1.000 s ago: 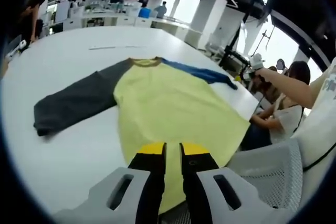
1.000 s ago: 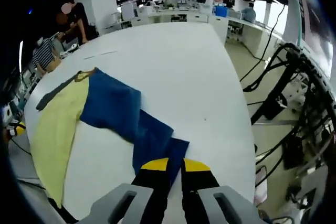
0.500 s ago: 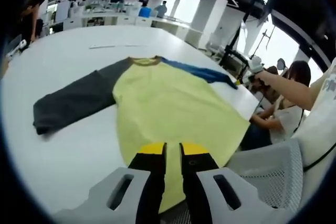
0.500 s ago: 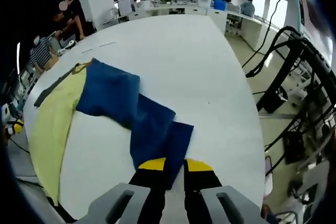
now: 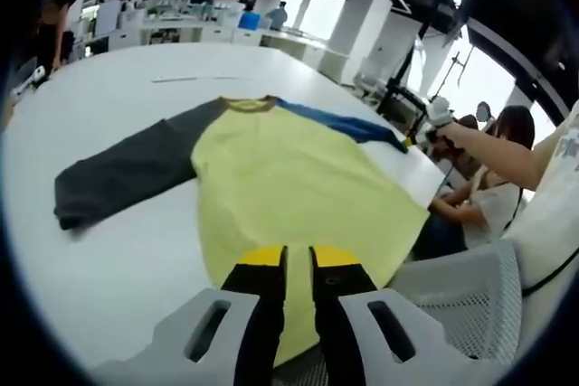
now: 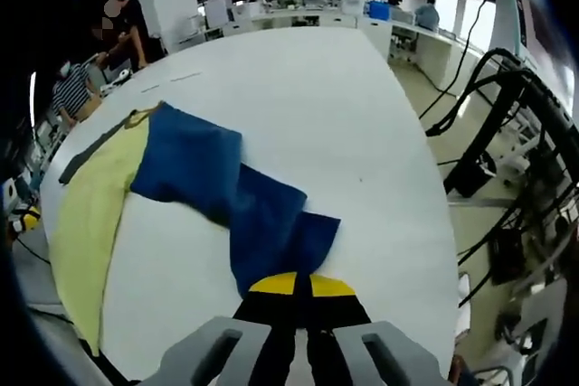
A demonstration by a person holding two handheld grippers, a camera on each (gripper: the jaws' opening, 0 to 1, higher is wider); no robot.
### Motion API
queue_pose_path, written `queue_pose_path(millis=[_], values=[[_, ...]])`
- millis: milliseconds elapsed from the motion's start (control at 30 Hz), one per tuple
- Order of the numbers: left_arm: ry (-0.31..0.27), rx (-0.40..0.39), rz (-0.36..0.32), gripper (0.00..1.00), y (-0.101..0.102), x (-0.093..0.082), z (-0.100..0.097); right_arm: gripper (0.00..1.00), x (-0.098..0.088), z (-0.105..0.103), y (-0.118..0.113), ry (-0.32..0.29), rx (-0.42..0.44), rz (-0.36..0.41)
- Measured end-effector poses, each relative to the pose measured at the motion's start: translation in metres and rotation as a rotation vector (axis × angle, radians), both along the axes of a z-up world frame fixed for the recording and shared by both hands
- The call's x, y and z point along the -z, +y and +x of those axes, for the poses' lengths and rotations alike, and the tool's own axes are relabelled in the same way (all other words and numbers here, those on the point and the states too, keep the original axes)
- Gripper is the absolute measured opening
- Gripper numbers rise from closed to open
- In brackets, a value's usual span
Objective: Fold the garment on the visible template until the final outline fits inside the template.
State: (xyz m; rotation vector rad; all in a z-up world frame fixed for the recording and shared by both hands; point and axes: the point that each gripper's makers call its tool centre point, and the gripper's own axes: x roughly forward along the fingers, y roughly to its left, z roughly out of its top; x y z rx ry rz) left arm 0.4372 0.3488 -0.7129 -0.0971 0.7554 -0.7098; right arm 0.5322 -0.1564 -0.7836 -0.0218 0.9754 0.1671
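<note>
Right gripper [image 6: 295, 288] pinches the blue sleeve [image 6: 262, 223]; left gripper [image 5: 298, 264] apparently grips the hem [image 5: 298, 332]. Hasty pull drags the shirt askew.

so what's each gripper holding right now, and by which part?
The right gripper is shut on the blue sleeve, at its cuff end. The left gripper is shut on the yellow shirt body's hem.

Garment [image 5: 289, 178]: hem at the table's [image 5: 118, 250] near edge is being hidden behind left gripper [image 5: 297, 264] jaws. Blue sleeve [image 6: 258, 214]: cuff tip is being covered by right gripper [image 6: 301, 288] jaws, so grip can't be confirmed. Template outline isn't being made out in either view.
</note>
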Motion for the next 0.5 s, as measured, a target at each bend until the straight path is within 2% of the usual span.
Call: queue_pose_path(millis=[200,500], values=[[0.001,0.0,0.004,0.07,0.003,0.0,0.0,0.0,-0.004,-0.001,-0.004,0.03,0.017,0.027],[0.002,-0.008,0.002,0.07,0.006,0.0,0.0,0.0,-0.024,0.024,-0.036,0.028,0.034,-0.001]])
